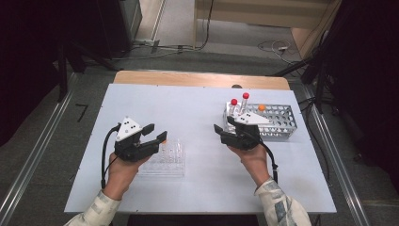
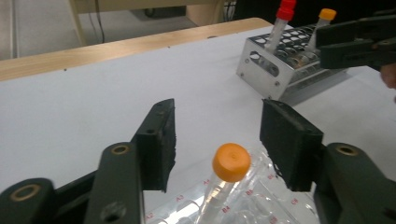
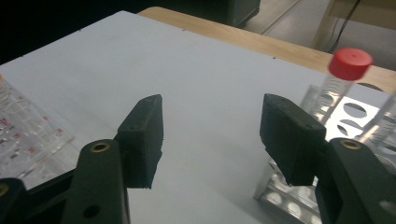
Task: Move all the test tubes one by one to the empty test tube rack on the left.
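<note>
**Orange-capped tube seated in clear rack, left fingers spread around it**

The orange-capped tube [image 2: 223, 186] stands nearly upright in a well of the clear plastic rack [image 1: 165, 159], on the rack's side nearest the left gripper [image 1: 155, 133]. The left gripper's fingers [image 2: 159, 140] are spread on either side of the cap, not touching it; nothing is pinched. The right gripper [image 1: 225, 127] hovers at the near-left corner of the metal rack [image 1: 277, 120], well to the right of the clear rack on the white worktop [image 1: 197, 103]; its fingers [image 3: 142, 137] are spread with nothing between them. Two red-capped tubes [image 1: 239, 102] and another orange-capped one [image 1: 261, 108] stand in the metal rack.

Handling judgement: the tube looks light, a thin, stiff plastic, smooth and likely slippery on the wall. It probably won't crush easily but can tip or pop out under a skewed squeeze. Best hold is just below the cap on the upper wall, fingers square to the tube, then lift straight up so it doesn't bind in the well. The clear rack looks light too and could lift with it.
</note>
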`<state>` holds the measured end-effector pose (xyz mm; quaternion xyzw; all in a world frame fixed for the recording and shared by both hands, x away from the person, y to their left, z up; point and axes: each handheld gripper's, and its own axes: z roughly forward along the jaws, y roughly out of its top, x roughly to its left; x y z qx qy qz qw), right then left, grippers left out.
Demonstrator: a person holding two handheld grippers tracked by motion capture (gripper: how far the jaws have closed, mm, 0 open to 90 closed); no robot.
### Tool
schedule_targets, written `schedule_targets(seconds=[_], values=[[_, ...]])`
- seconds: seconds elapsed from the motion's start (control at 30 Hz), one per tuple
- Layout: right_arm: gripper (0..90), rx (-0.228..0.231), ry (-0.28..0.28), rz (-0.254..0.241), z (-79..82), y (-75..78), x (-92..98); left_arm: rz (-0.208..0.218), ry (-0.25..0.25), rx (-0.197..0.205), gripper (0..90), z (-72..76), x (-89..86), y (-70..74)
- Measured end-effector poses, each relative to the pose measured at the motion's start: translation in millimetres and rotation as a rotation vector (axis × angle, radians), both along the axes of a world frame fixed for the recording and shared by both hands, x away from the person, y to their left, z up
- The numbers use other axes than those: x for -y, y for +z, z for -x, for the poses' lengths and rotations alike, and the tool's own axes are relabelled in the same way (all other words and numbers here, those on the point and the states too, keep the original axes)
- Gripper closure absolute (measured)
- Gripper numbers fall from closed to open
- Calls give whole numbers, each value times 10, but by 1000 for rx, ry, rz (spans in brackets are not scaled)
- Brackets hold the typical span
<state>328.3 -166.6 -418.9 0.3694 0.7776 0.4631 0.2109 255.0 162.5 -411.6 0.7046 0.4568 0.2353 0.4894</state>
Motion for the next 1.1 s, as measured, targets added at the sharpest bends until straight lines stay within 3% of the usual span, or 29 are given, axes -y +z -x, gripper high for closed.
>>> schedule_targets(seconds=[0.23,0.57,0.83,1.1], values=[[379,22,-86,31,-11,24,322,-1,48,-6,382,-45,-51,-17],[381,14,-202,42,-52,-7,760,-7,55,10,365,-37,-29,-15],[385,17,-259,65,-165,-56,814,-15,66,19,331,-24,-26,-11],[416,11,-336,102,-407,-201,830,-11,70,20,322,-14,-42,-12]])
